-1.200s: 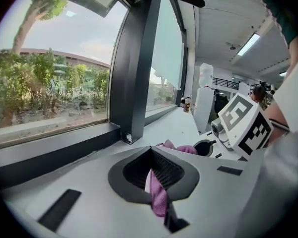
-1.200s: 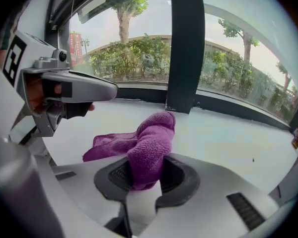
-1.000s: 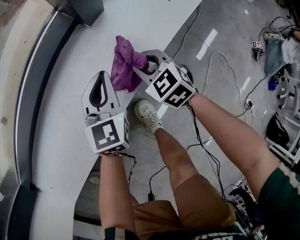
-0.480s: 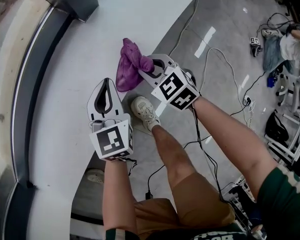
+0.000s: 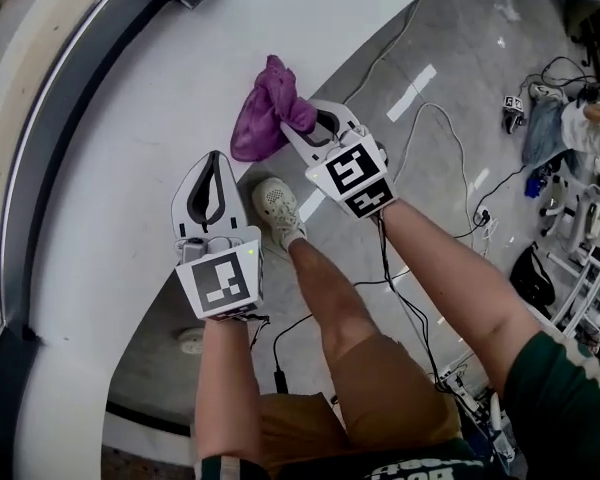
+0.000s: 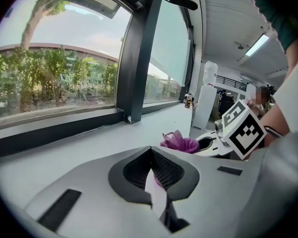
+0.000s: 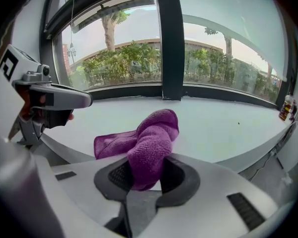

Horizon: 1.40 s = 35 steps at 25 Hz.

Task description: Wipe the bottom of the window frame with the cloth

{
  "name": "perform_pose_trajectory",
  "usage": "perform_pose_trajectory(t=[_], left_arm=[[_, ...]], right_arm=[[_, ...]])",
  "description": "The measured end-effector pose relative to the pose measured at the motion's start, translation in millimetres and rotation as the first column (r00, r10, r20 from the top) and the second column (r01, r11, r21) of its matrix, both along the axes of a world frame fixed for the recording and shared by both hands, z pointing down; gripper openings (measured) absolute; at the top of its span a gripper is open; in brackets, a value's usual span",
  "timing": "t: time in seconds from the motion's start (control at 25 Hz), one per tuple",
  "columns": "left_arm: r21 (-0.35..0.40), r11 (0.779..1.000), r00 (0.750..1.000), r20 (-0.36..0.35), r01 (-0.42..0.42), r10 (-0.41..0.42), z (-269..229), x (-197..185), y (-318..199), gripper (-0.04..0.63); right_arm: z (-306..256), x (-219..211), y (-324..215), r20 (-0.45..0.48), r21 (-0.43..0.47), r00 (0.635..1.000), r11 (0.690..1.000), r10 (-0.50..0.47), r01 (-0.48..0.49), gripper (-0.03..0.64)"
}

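A purple cloth [image 5: 266,108] hangs bunched from my right gripper [image 5: 302,121], which is shut on it above the edge of the white sill [image 5: 130,168]. In the right gripper view the cloth [image 7: 148,142] fills the gap between the jaws and trails left over the sill. My left gripper [image 5: 211,183] hovers over the sill's near edge, shut with nothing in it. From the left gripper view the cloth [image 6: 180,143] shows ahead to the right. The dark window frame's bottom rail [image 5: 55,138] runs along the far left.
A dark upright mullion [image 7: 170,43] stands on the sill behind the cloth. Below the sill lies a grey floor with cables [image 5: 420,118], a person's shoe [image 5: 277,208] and leg, and cluttered gear [image 5: 570,108] at the right.
Both grippers have drifted slightly right and up in the head view, the right one still carrying the cloth. The view has swung, so less of the window shows.
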<state>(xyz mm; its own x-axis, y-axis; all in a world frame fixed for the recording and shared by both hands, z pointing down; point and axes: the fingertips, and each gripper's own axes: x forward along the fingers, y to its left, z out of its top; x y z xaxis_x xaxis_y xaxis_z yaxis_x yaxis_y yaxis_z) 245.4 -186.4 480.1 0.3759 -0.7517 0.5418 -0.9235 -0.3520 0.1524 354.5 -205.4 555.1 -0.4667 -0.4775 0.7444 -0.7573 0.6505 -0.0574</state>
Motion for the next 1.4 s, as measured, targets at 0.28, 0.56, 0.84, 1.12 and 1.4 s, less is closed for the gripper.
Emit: perform_pose_trajectory(t=[0.28, 0.56, 0.84, 1.12, 1.4], left_arm=[[-0.01, 0.999, 0.999, -0.004, 0.034, -0.034, 5.4, -28.1, 40.9, 0.008], [-0.021, 0.989, 0.989, -0.015, 0.147, -0.147, -0.9, -90.0, 81.2, 0.008], [-0.034, 0.971, 0.971, -0.026, 0.237, -0.238, 13.5, -134.0, 99.9, 0.008], [-0.021, 0.954, 0.954, -0.012, 0.3, -0.3, 12.7, -180.7, 132.5, 0.008], [-0.021, 0.944, 0.945, 0.009, 0.328, -0.328, 6.3, -198.4, 144.7, 0.008]], right_arm=[[10.6, -16.5, 25.5, -0.023, 0.029, 1.0, 0.999, 0.014, -0.014, 0.103], [6.6, -72.1, 63.6, -0.025, 0.011, 0.996, 0.997, -0.08, 0.08, 0.103], [12.1, -116.2, 93.5, -0.013, -0.018, 0.992, 0.992, -0.124, 0.124, 0.103], [10.0, -160.9, 120.8, -0.038, -0.019, 0.982, 0.983, -0.184, 0.183, 0.101], [6.9, -191.4, 140.9, -0.035, -0.033, 0.952, 0.952, -0.304, 0.303, 0.103]])
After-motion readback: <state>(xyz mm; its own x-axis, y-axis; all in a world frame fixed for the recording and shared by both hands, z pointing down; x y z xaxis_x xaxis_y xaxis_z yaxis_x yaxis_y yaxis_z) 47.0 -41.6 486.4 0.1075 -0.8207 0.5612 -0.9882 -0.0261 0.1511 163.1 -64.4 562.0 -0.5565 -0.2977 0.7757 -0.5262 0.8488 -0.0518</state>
